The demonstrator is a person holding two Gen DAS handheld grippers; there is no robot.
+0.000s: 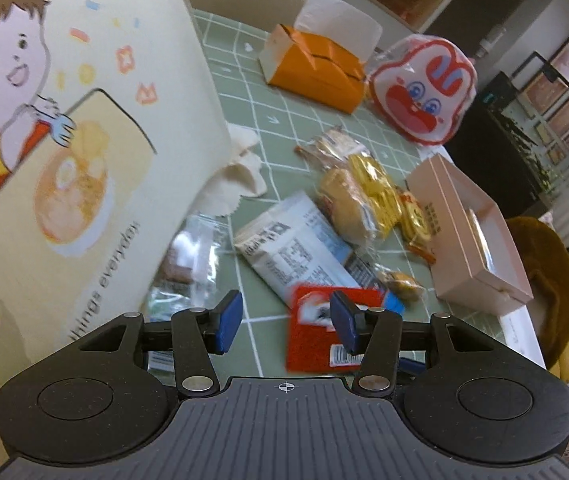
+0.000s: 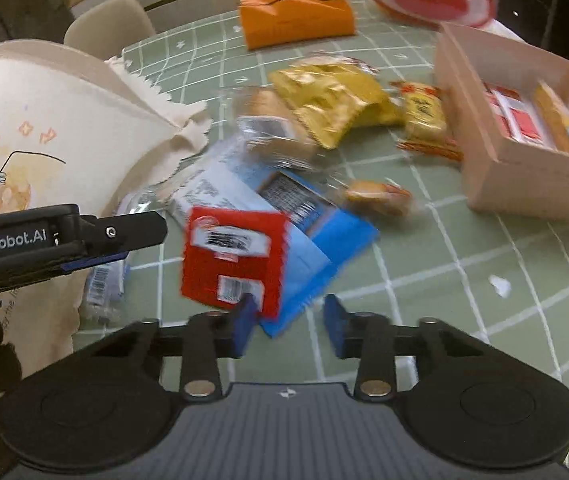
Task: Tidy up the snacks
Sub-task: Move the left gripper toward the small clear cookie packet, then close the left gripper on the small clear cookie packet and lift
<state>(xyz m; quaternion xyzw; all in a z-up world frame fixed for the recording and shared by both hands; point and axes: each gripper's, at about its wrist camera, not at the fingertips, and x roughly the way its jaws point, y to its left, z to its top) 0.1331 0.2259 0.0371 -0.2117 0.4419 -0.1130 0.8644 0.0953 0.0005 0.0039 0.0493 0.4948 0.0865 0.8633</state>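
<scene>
Right tongs (image 2: 287,326) stand parted beside red snack packet (image 2: 233,258).

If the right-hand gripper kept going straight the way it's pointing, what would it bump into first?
Probably the red snack packet, just ahead of the right gripper, lying on a blue packet; depth is unclear.

Right gripper (image 2: 286,326), jaws apart, near edge; red packet (image 2: 232,256) on blue packet (image 2: 324,256); yellow bag (image 2: 332,100) beyond; pink box (image 2: 524,176) right; cream tote (image 2: 64,128) left; left gripper (image 2: 116,240) over the tote.
</scene>
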